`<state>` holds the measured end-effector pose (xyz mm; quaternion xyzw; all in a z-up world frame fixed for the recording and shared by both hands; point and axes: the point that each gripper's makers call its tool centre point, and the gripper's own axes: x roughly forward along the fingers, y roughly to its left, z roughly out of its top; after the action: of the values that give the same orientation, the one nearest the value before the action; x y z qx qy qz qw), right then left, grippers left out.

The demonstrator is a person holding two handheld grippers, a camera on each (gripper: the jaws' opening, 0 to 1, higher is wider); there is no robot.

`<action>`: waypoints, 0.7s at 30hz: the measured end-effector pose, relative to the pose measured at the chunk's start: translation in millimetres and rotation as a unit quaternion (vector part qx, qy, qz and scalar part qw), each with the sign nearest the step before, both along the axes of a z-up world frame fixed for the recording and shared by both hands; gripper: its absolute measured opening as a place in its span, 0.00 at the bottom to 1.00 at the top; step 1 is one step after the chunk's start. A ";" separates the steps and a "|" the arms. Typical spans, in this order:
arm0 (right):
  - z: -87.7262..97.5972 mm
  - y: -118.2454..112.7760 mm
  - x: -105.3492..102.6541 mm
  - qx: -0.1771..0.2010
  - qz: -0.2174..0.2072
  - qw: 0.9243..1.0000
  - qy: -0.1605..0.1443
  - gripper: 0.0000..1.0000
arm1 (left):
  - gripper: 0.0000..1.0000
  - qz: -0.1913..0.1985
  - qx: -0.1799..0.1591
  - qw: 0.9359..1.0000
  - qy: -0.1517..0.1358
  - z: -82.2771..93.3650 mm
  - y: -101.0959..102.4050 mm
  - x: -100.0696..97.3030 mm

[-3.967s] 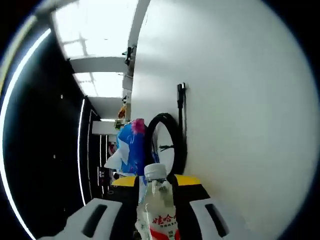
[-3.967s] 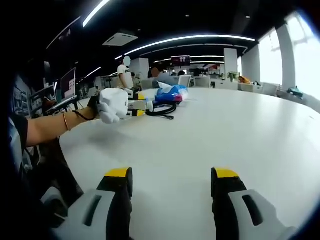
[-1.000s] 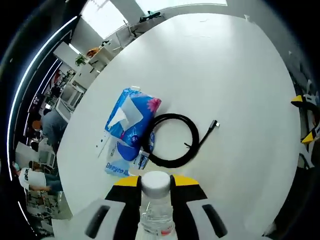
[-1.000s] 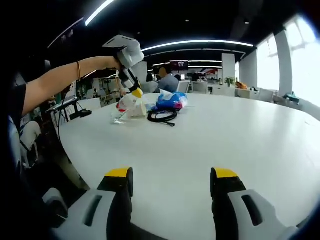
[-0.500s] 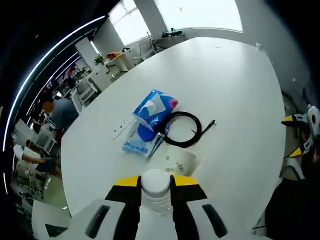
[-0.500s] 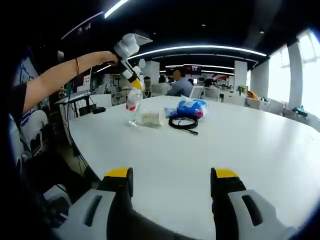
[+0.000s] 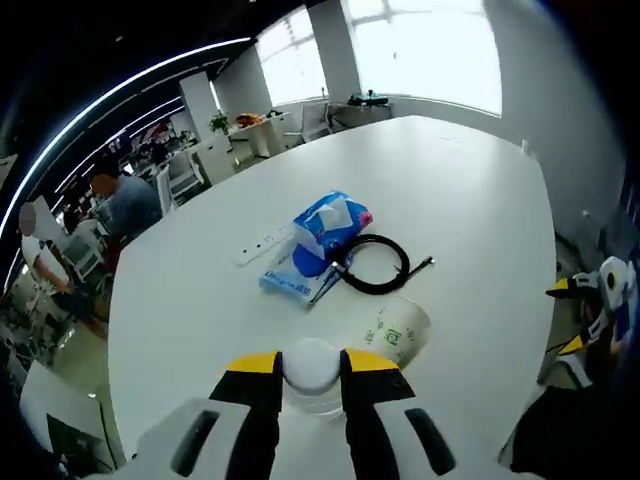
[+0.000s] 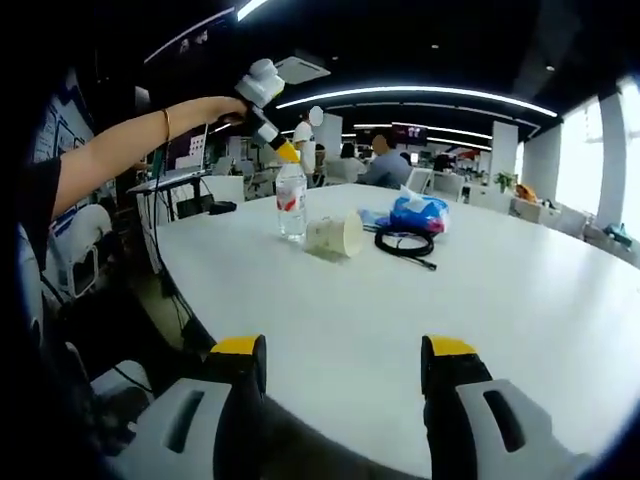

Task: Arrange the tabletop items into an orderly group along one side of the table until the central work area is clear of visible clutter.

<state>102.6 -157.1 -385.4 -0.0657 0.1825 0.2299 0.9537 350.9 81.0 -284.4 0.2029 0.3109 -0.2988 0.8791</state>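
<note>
white table (image 7: pixel 470 190) carries a small cluster. left claw (image 7: pixel 311 362) is clamped on the cap of a clear bottle (image 8: pixel 291 200), which stands upright near the table edge; in the right gripper view the red-labelled bottle sits just beside a paper cup (image 8: pixel 335 233) lying on its side. in the left gripper view the cup (image 7: pixel 398 330) is at 2 o'clock of the bottle cap, a coiled black cable (image 7: pixel 377 265) past it at 1 o'clock, and a blue tissue pack (image 7: pixel 322 228) touching the cable at 12 o'clock, with a white strip (image 7: pixel 264 244) beside the pack. right claw (image 8: pixel 340 366) hangs low over the near edge with its jaws apart, holding nothing.

risks: bottle is tall and light, gripped only at the cap, so a sideways pull on release could tip it into the cup or off the edge. the cup on its side may roll if nudged. group looks mostly gathered at one side; the cup probably needs standing up.
</note>
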 end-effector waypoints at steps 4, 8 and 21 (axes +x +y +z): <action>-13.3 -2.1 -1.8 -0.003 -0.006 1.000 0.018 0.60 | 0.21 0.001 -0.037 0.999 0.005 -1.5 2.5 3.2; -16.1 -6.8 -1.0 0.001 -0.013 1.000 0.023 0.60 | 0.21 -0.003 -0.045 0.999 0.007 -2.3 -1.2 3.8; -14.0 -6.0 4.1 -0.008 -0.006 1.000 0.012 0.60 | 0.39 0.060 -0.003 0.993 -0.104 -9.5 8.8 6.6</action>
<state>106.7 -163.1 -399.3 -0.0690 0.1960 0.2237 0.9522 357.5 89.7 -293.9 0.2112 0.2284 -0.2236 0.9237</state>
